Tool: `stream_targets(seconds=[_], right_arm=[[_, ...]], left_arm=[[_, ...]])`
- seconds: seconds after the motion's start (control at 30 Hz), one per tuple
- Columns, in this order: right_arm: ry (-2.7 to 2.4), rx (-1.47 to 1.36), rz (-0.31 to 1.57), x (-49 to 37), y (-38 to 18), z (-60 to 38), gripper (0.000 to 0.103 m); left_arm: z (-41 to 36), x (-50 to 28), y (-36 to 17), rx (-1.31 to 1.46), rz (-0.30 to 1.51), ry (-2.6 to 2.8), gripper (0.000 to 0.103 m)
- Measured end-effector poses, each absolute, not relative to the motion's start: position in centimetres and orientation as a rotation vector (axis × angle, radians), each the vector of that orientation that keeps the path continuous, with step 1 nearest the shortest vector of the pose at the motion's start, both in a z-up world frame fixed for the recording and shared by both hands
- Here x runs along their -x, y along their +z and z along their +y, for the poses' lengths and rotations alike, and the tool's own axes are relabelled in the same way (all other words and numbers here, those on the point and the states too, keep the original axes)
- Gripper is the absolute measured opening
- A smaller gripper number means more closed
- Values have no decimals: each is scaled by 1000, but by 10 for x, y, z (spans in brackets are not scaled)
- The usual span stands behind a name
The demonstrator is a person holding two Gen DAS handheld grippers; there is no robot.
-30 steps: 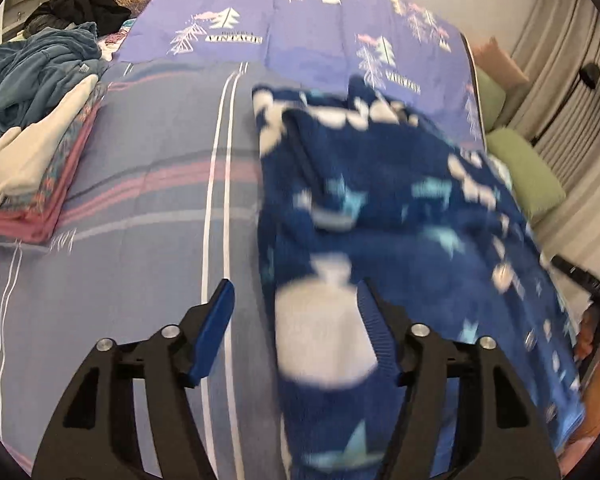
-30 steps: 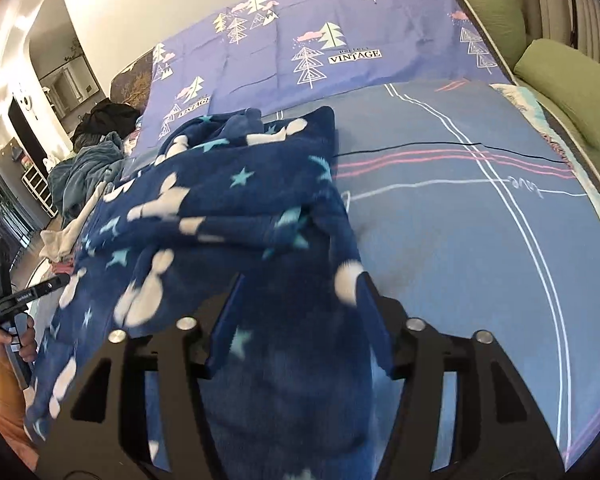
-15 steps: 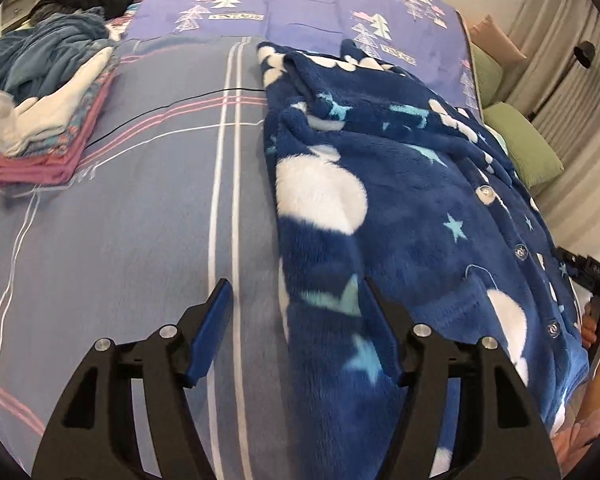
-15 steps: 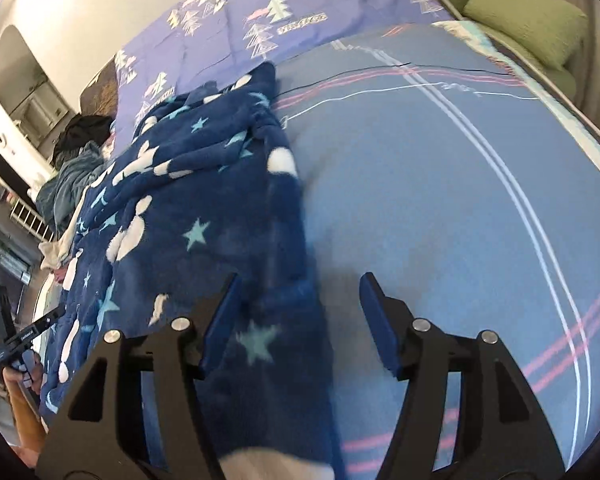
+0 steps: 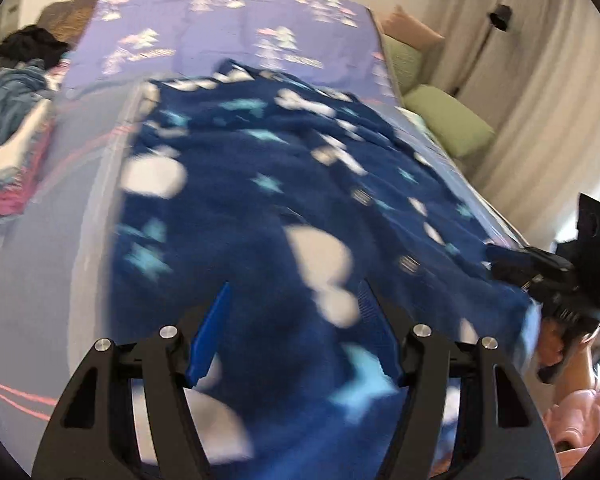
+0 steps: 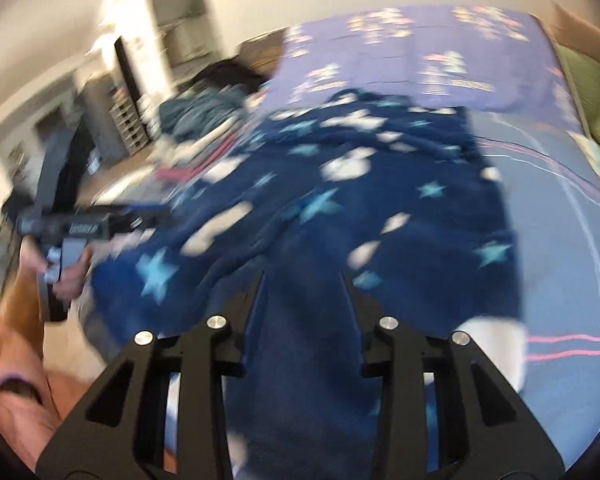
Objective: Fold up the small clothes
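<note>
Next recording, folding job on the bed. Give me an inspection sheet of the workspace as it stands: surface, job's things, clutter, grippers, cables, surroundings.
Surface: bed sheet, blue-grey with pink and white stripes; purple tree-print cover at the far end.
Job's things: navy fleece garment with stars and white blobs, spread along the bed, rumpled, not folded.
Clutter: clothes pile at the bed's left edge, partly stacked.
Grippers: left gripper jaws apart over the fleece; right gripper jaws narrower, just been closing, fleece between them; grip unclear through blur.
Cables: nothing seen.
Surroundings: green cushions, curtains, shelving; both views motion-blurred.
</note>
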State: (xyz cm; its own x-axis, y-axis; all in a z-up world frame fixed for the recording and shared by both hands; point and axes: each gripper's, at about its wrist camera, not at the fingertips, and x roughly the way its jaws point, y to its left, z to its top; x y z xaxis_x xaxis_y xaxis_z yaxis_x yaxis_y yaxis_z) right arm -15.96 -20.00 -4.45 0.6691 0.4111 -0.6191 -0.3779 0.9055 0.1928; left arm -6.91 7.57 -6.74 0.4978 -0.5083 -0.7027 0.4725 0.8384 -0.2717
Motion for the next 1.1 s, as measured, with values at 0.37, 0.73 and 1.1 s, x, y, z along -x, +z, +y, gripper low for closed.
stream_targets(seconds=[0.37,0.73,1.1], right_arm=[[550,146,719,224,-72,-157,51],[506,177,683,232,-76,-163,52],[546,169,654,220,-70,-148,14]], left_arm=[[29,150,-77,-79,852,-772,66],[4,160,-98,-209,846,-676,20],[34,155,-28,63,745,-840,15]])
